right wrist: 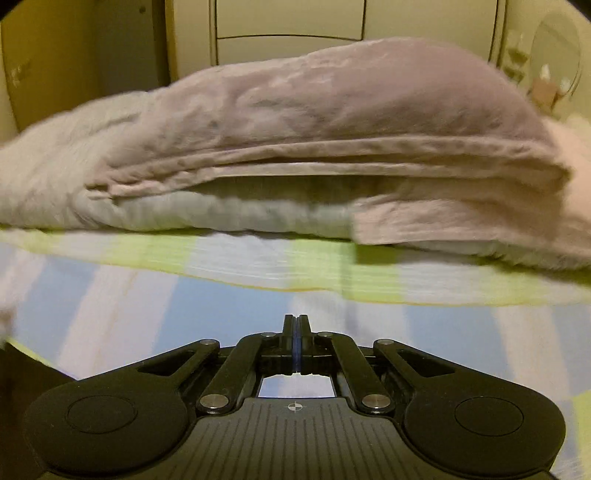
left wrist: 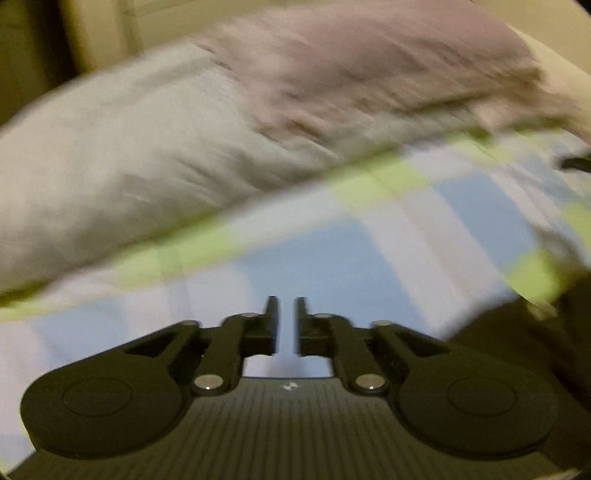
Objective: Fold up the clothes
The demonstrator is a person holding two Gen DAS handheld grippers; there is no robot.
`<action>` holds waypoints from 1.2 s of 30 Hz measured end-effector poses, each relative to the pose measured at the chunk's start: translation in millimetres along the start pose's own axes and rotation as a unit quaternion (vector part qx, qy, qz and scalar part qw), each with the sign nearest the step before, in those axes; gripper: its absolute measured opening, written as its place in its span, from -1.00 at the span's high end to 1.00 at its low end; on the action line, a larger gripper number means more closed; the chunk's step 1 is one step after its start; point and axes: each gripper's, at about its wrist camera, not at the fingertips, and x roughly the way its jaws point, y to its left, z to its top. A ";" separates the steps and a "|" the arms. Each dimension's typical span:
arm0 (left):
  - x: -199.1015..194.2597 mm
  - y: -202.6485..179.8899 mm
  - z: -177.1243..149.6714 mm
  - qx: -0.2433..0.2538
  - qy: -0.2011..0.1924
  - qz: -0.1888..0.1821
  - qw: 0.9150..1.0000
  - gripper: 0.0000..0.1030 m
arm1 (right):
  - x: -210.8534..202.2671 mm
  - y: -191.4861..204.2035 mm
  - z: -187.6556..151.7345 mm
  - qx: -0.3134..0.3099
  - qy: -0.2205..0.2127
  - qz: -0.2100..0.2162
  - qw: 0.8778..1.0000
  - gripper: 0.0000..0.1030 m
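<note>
A folded mauve-pink garment [right wrist: 332, 110] lies on top of a pale grey-white cloth [right wrist: 229, 212] on the checked bedsheet [right wrist: 147, 310]. In the blurred left wrist view the same mauve-pink garment [left wrist: 369, 62] and grey-white cloth [left wrist: 110, 158] sit beyond the sheet [left wrist: 332, 258]. My left gripper [left wrist: 286, 306] hangs over the sheet, short of the pile, with a narrow gap between its fingers and nothing in it. My right gripper [right wrist: 296, 325] is shut, pads together, with nothing between them, and also stands short of the pile.
The bedsheet is checked in blue, white and lime green. Cream cupboard doors [right wrist: 288, 22] stand behind the pile. A round mirror or shelf with small items [right wrist: 550, 62] is at the far right. The bed's dark edge [left wrist: 524, 332] drops off at lower right.
</note>
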 end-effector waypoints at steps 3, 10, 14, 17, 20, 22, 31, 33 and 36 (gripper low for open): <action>24.6 -33.2 -15.2 0.035 0.036 -0.064 0.997 0.32 | 5.6 23.9 -25.3 -0.030 0.032 0.051 0.998 0.79; 64.3 -66.7 -30.5 0.098 0.096 -0.097 0.986 0.17 | -13.8 26.2 -109.1 -0.041 0.116 0.074 0.990 -0.51; 48.5 -75.5 -40.6 0.119 0.085 -0.092 0.985 0.84 | -11.4 9.5 -142.9 -0.037 0.175 0.059 0.982 -0.40; 20.2 -72.7 -43.3 0.109 0.057 -0.083 0.989 0.85 | -21.1 3.8 -149.9 0.001 0.195 0.052 0.979 0.76; -22.8 -59.2 -38.3 0.080 0.009 -0.062 0.995 0.85 | -61.9 22.8 -123.8 -0.019 0.144 0.043 0.988 0.76; -53.2 -48.9 -32.6 0.064 -0.021 -0.045 0.997 0.85 | -88.0 32.6 -97.5 -0.030 0.105 0.040 0.993 0.77; -100.7 -11.4 -7.9 0.023 -0.073 0.029 0.997 0.86 | -102.5 46.2 -22.5 -0.085 0.021 0.057 0.994 0.77; -95.4 -10.8 -3.0 0.024 -0.078 0.043 0.996 0.86 | -90.8 52.2 -11.4 -0.094 0.010 0.059 0.994 0.77; -75.4 -5.1 1.2 0.007 -0.075 0.066 0.995 0.86 | -73.6 58.4 5.3 -0.103 -0.019 0.053 0.993 0.77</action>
